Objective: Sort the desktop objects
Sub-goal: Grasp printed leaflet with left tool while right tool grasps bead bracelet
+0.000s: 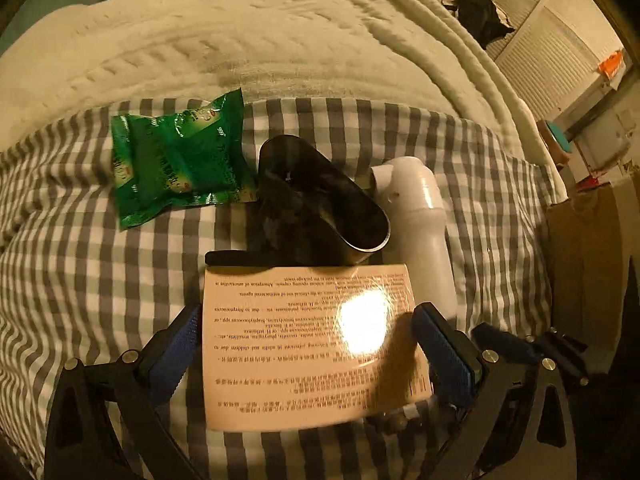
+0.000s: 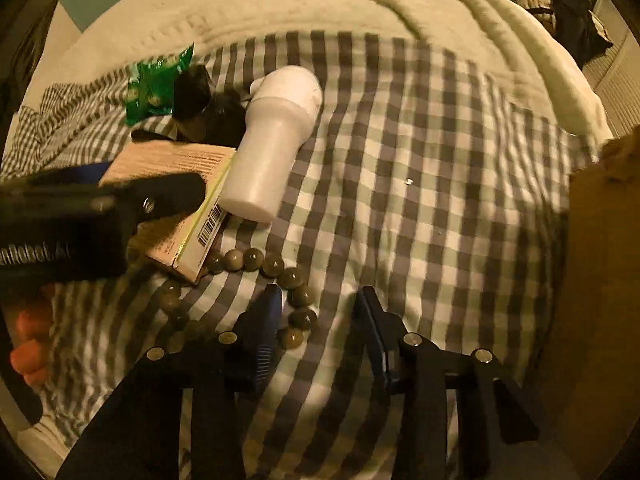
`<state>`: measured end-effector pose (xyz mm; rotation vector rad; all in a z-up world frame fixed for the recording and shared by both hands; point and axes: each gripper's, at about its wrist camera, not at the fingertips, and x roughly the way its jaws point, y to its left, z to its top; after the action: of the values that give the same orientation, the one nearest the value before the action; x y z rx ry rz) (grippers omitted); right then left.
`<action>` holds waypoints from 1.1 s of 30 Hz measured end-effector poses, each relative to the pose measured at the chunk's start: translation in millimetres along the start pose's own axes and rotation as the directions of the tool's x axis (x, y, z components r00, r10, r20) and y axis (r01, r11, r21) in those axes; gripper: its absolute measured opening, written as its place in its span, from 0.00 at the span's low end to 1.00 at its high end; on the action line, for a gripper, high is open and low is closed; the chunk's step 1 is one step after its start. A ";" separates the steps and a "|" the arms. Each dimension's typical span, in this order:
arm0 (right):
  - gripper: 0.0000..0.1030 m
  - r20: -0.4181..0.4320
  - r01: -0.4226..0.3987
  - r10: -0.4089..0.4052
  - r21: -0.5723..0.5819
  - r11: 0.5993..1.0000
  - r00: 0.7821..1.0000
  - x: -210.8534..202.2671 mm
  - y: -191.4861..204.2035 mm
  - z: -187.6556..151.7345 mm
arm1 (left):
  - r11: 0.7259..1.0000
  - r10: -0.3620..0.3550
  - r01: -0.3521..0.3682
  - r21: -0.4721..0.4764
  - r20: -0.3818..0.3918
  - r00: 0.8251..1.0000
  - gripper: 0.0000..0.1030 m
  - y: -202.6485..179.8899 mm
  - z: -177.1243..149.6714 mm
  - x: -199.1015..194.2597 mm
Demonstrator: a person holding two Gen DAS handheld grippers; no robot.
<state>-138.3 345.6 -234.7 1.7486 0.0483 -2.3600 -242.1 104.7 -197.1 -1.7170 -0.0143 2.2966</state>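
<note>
Left gripper (image 1: 308,344) stood over the medicine box (image 1: 312,344) with its blue pads set wide on either side of the carton; the pads looked close to the box's edges but I could not see them pressing, so I read it as released. Right gripper (image 2: 320,328) hung over the string of beads (image 2: 280,276), its jaws parted with a gap between them; one pad sat inside the bead loop, and nothing was clenched.

All the things lay clustered on the checked sheet (image 1: 100,260): the green packet (image 1: 176,160) farthest away, the dark cup (image 1: 324,200) on its side touching the box's far edge, the white plastic device (image 1: 420,216) just beside the cup and the box, and the beads partly tucked under the box's near corner.

To do this step well, I judged that the left pads should close squarely on the carton's long sides and lift it straight, since the cup leaned against it. The right pads should pinch a bead or two and draw the string out only once the box was clear.
</note>
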 end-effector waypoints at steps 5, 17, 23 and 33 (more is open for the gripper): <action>0.27 0.043 0.082 -0.076 -0.166 0.983 0.996 9.7 21.3 -6.0 | 0.996 -0.063 0.057 -0.069 -0.081 0.995 1.00 10.8 -2.4 2.4; 0.10 0.067 0.141 -0.132 -0.155 0.978 0.989 -31.6 8.2 -27.5 | 0.992 -0.127 0.124 -0.039 -0.091 0.988 1.00 -8.6 -15.5 4.6; 0.10 0.107 0.186 -0.174 -0.123 0.975 0.979 -67.7 -4.3 -38.6 | 0.981 -0.192 0.195 0.018 -0.107 0.976 1.00 2.1 -20.0 4.1; 0.11 0.126 0.074 -0.060 -0.109 0.991 0.990 -88.7 4.3 -49.2 | 0.847 -0.146 0.104 0.521 0.041 0.988 1.00 -21.3 -22.1 -3.5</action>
<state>-66.4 361.3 -164.7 1.5713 0.2212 -2.4552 -215.9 121.0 -196.7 -1.3034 0.4280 2.0220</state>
